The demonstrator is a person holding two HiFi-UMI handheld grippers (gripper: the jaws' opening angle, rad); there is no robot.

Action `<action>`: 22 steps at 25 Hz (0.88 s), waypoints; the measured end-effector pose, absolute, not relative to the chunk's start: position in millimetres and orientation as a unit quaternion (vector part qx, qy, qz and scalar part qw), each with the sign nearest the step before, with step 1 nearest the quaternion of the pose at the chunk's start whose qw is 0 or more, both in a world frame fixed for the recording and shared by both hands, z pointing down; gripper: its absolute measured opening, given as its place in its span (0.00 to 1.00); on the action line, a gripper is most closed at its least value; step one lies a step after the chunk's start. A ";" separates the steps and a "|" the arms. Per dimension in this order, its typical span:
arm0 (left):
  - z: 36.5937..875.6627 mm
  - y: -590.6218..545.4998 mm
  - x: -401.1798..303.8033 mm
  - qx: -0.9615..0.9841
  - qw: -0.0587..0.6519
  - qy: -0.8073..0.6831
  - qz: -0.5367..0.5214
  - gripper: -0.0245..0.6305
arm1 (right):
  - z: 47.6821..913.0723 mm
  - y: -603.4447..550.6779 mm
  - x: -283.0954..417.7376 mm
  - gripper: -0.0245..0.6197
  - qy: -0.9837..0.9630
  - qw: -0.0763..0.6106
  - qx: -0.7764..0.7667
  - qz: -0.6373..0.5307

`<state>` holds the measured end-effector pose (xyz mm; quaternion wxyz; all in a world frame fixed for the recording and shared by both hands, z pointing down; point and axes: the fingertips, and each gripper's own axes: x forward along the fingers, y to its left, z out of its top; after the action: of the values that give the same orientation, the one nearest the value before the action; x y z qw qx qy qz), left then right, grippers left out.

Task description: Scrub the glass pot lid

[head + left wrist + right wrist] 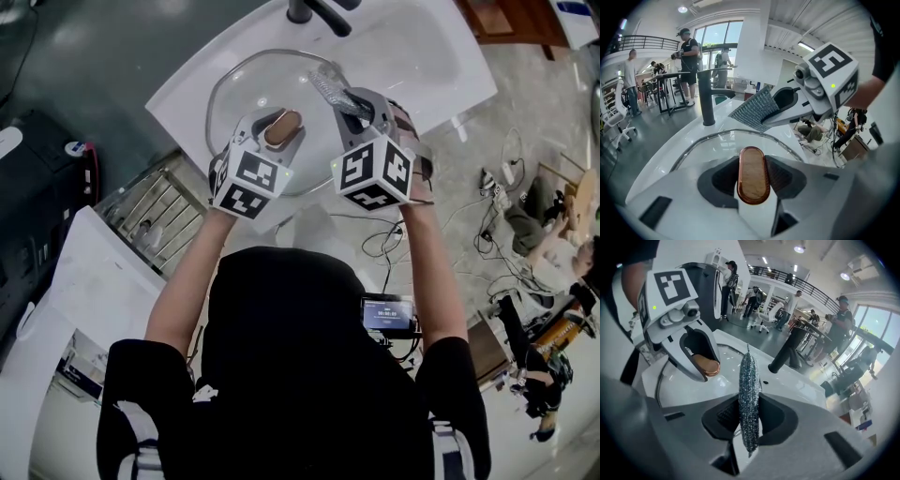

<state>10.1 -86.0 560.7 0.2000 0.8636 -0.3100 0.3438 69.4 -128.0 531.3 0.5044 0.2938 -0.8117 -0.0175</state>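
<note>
The glass pot lid [267,82] lies in the white sink [417,47], directly under and ahead of both my grippers, with the faucet [317,11] beyond it. Its oblong brown knob [753,174] sits between the jaws of my left gripper [278,131], which are closed on it. The knob's long axis runs along the line the gripper points.

Just to the right of that, my right gripper [749,416] is clamped on a silvery mesh scouring pad [748,399]. The pad stands edge-on and juts past the fingertips. It hangs over the lid's right-hand part, toward the rim on the faucet side. I can't tell whether it touches the glass.

As I judge it, the right gripper is the one to move, down and forward onto the glass beside the knob.
</note>
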 end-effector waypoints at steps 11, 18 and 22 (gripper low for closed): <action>561.1 -84.6 8.6 0.866 0.198 -0.305 0.343 0.30 | 540.8 -142.2 53.8 0.14 -0.808 0.535 0.234 -0.079; 560.0 -83.0 7.9 0.866 0.198 -0.306 0.342 0.30 | 550.2 -141.2 49.3 0.14 -0.792 0.565 0.199 -0.117; 560.6 -83.8 8.1 0.867 0.198 -0.306 0.340 0.30 | 555.4 -138.7 50.3 0.14 -0.784 0.577 0.185 -0.134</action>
<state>8.1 -83.8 560.6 0.1977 0.8670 -0.3061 0.3400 50.3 -138.7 555.4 0.5774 0.1852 -0.7838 -0.1338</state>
